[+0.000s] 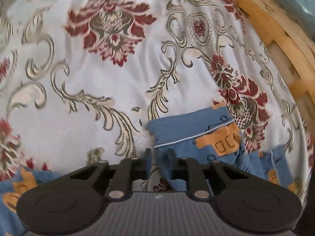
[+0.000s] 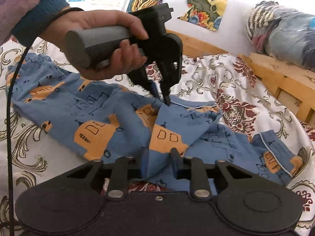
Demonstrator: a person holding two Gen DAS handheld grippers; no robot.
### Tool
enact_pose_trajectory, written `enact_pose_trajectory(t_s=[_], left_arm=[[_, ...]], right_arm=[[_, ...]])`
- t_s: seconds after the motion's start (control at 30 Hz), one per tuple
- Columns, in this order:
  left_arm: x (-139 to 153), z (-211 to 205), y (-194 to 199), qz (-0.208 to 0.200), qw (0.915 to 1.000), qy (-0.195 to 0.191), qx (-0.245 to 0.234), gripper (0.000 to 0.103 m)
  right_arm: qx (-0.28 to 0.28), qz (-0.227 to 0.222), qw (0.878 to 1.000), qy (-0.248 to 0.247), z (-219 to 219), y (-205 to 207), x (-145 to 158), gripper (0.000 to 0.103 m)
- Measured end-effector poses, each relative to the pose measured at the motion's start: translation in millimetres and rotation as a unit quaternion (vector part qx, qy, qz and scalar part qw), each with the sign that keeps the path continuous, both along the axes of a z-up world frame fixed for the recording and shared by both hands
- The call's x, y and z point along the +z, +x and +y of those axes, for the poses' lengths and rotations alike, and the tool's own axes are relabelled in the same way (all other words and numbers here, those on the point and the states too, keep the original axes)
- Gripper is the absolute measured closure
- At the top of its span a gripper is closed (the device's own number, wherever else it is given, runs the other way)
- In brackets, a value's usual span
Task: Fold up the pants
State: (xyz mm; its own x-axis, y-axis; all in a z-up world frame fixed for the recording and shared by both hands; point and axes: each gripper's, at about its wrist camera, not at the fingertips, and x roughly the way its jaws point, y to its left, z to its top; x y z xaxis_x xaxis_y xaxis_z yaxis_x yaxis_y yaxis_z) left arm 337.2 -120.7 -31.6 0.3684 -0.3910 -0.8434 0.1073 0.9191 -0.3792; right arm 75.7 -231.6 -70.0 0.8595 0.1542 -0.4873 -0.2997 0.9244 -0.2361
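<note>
Blue pants [image 2: 94, 114] with orange house prints lie crumpled across the floral bedsheet in the right wrist view. The left gripper [image 2: 160, 96], held by a hand, is shut on a fold of the pants near their upper edge. In the left wrist view the left gripper [image 1: 159, 153] pinches blue cloth, with a white-piped hem [image 1: 196, 129] of the pants just ahead. My right gripper [image 2: 159, 155] has its fingers narrowly apart around a fold of the pants at their near edge; it looks shut on the cloth.
A white bedsheet [image 1: 78, 78] with red and beige floral print covers the bed. A wooden bed frame [image 2: 275, 78] runs along the right. A wrapped bundle [image 2: 285, 33] sits on it. Colourful drawings [image 2: 204, 5] hang on the wall. A black cable [image 2: 9, 118] hangs at left.
</note>
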Motion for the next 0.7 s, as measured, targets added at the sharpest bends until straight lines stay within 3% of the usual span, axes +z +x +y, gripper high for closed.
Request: enact_pose_trajectory(t_s=[0.13, 0.33, 0.7], left_arm=[[-2, 5, 5, 0.013, 0.9991, -0.036, 0.016, 0.100], [9, 0, 5, 0.010, 0.9985, -0.030, 0.045, 0.102], [71, -49, -22, -0.074, 0.9972, 0.001, -0.005, 0.103]], right_arm=[[-0.002, 0.010, 1.000, 0.017, -3, 1, 2, 0.102], [-0.013, 0.018, 0.999, 0.037, -7, 1, 5, 0.103], [-0.051, 0.030, 0.993, 0.102, -18, -3, 23, 0.103]])
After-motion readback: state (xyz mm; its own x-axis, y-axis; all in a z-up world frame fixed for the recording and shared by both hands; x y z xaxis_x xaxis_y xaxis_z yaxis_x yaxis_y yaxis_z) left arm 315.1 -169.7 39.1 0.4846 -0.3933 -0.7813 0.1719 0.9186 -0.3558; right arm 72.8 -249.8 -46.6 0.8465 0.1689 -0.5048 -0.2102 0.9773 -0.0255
